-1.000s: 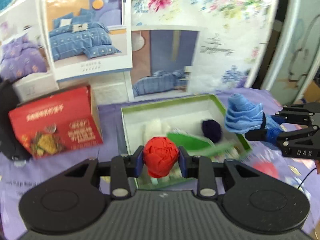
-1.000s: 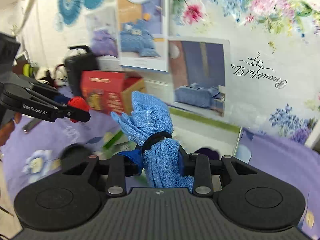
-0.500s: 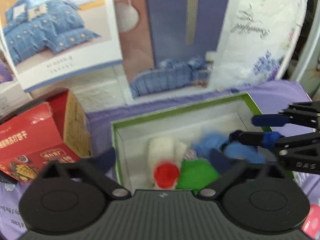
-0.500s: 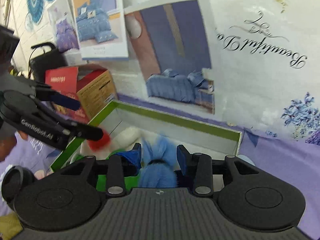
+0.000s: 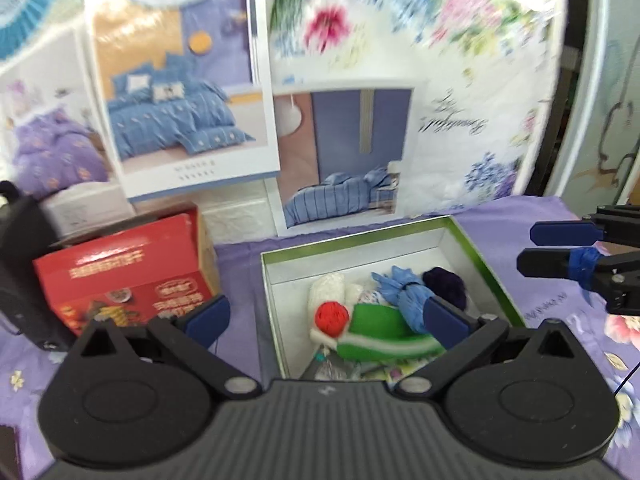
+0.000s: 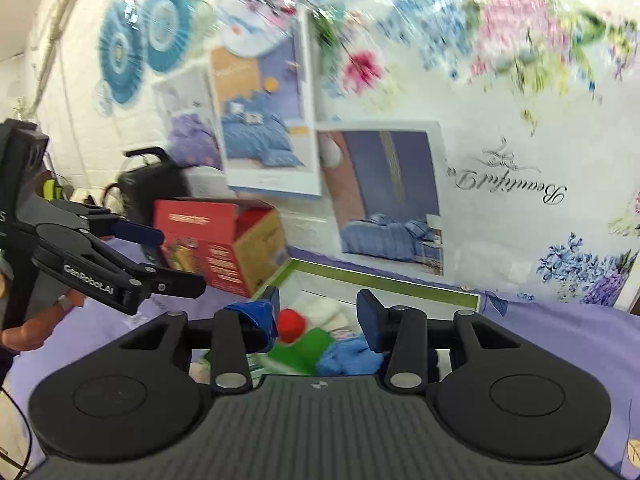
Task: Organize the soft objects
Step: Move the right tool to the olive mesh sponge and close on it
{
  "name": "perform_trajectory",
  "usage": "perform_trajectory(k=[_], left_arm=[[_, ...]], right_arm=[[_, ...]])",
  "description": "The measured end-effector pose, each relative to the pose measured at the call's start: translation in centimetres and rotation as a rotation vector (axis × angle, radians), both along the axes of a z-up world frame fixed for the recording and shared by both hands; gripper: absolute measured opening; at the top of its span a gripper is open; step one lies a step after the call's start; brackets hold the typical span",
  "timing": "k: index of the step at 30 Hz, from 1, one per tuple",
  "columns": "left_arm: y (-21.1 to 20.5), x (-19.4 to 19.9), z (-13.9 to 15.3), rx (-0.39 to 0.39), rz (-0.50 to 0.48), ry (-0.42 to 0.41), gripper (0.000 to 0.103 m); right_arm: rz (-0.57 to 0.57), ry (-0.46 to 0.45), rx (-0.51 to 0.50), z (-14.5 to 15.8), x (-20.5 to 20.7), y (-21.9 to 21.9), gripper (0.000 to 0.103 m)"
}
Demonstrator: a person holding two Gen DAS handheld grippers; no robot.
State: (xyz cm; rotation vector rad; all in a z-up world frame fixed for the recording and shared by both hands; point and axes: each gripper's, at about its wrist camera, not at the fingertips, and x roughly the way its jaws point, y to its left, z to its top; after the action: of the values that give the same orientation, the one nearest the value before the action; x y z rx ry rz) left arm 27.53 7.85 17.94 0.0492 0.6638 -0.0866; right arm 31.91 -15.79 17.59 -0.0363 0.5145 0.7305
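Note:
A green-rimmed white box [image 5: 472, 246] on the purple cloth holds a red ball [image 5: 331, 317], a blue tied cloth [image 5: 404, 290], a green and white soft item [image 5: 380, 330], a white fluffy item [image 5: 326, 290] and a dark purple ball [image 5: 445, 282]. My left gripper [image 5: 326, 318] is open and empty, raised above the box's near side. My right gripper [image 6: 318, 314] is open and empty over the box [image 6: 384, 280]; the red ball [image 6: 291, 325] and blue cloth [image 6: 346, 356] lie below it. It also shows at the right of the left wrist view [image 5: 556, 248].
A red carton [image 5: 124, 276] stands left of the box, with a black case [image 5: 18, 264] beyond it. Bedding posters [image 5: 180, 92] and a floral sheet [image 5: 460, 92] cover the wall behind. The purple floral cloth [image 5: 560, 320] spreads around the box.
Both grippers let go of their loads into the box, the red ball and the blue cloth, then opened wide and pulled up and back from it.

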Motion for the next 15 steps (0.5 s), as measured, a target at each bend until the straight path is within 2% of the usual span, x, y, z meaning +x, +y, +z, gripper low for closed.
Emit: perform_trajectory(k=[3, 5, 9, 11, 13, 15], left_arm=[[0.2, -4.5, -0.3, 0.007, -0.006, -0.016, 0.102], [0.1, -7.4, -1.3, 0.021, -0.004, -0.014, 0.102], [0.0, -12.2, -5.1, 0.066, 0.046, 0.019, 0.102], [0.3, -14.0, -7.3, 0.080, 0.092, 0.058, 0.102], [1.0, -15.2, -9.2, 0.077, 0.130, 0.096, 0.102], [1.9, -16.0, -10.6, 0.037, 0.124, 0.138, 0.102]], right_arm=[[0.030, -0.001, 0.033, 0.0, -4.3, -0.6, 0.027], [0.039, 0.006, 0.039, -1.2, -7.1, -0.9, 0.028], [0.017, 0.039, -0.009, -6.0, -11.9, 0.3, 0.028], [-0.042, 0.053, -0.010, -8.7, -13.3, 1.0, 0.028], [-0.093, 0.104, 0.042, -10.7, -13.8, 1.1, 0.028], [-0.119, 0.182, 0.180, -12.0, -13.8, 0.3, 0.029]])
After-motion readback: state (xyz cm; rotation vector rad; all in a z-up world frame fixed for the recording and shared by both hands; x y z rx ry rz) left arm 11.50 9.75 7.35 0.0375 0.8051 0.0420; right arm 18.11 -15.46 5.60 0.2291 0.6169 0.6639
